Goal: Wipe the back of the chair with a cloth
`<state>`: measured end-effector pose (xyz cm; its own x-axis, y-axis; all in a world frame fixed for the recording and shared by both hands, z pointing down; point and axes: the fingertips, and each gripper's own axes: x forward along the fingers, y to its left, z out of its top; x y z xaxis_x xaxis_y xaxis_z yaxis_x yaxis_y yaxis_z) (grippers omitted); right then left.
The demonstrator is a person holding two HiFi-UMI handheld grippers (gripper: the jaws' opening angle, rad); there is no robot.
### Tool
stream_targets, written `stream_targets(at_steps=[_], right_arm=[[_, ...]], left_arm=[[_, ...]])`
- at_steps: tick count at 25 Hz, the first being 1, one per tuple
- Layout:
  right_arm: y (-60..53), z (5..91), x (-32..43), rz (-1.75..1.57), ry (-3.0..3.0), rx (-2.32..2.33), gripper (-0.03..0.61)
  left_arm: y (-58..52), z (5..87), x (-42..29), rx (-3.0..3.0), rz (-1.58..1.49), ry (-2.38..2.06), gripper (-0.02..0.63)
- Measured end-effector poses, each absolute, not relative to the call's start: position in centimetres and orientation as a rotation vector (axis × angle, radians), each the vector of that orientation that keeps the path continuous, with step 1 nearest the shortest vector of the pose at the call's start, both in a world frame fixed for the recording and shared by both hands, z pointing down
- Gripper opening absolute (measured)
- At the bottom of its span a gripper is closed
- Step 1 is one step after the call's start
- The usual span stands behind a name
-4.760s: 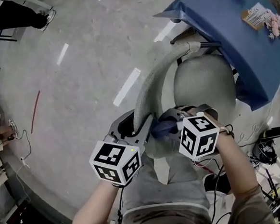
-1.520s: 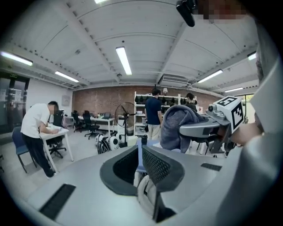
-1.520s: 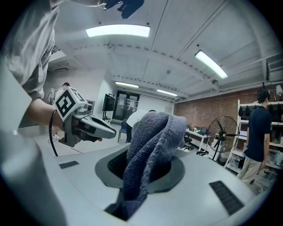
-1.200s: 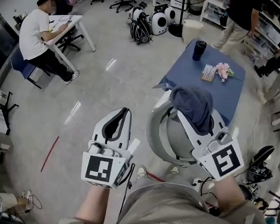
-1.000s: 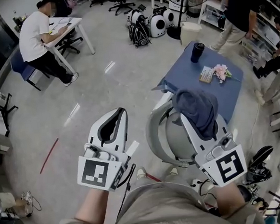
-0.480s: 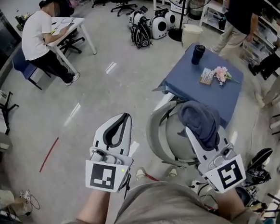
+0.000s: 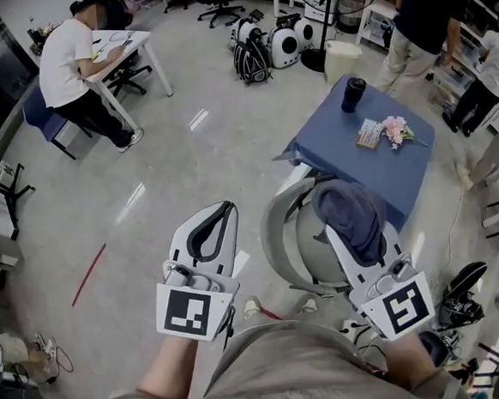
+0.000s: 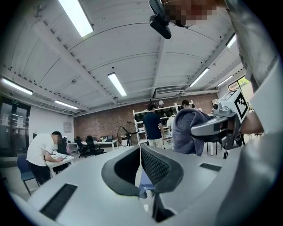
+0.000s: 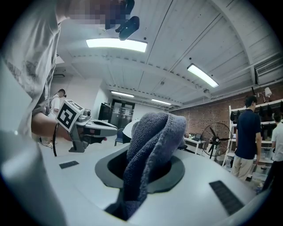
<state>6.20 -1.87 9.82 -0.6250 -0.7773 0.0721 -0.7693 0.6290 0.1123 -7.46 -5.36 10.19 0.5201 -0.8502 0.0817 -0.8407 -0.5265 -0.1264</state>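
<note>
- Grip check: pinching the cloth [image 7: 351, 212] between the closed jaws of the right gripper [image 7: 346, 230], with one fold bunching up above the tips and the rest trailing down between the jaws.
- Holding the left gripper [image 7: 220, 214] fully closed on nothing, jaws meeting tip to tip.
- Pointing both grippers about level and away from the body, side by side above the chair [image 7: 315, 248].
- Finding the chair on the floor, sitting just off the near edge of the blue table [image 7: 376, 163].
- Reading the chair back [image 7: 272, 235] as a grey curved band, its long axis sweeping from close to the body round toward the table.
- Placing that band between the two grippers in the head view, and lower than both.
- Placing the cloth over the seat, just right of the band and not touching it.
- Judging the right hand the one to go, probably lowering the cloth and shifting it left onto the band, then following its curve.
</note>
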Motion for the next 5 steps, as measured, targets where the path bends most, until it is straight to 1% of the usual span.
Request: stream_targets(at_steps=[5], right_arm=[[-1.26, 10.74, 7.24, -0.145, -2.684, 1.264, 0.086]], left_arm=[[-4.95, 10.21, -6.84, -2.689, -0.197, 1.486, 0.024]])
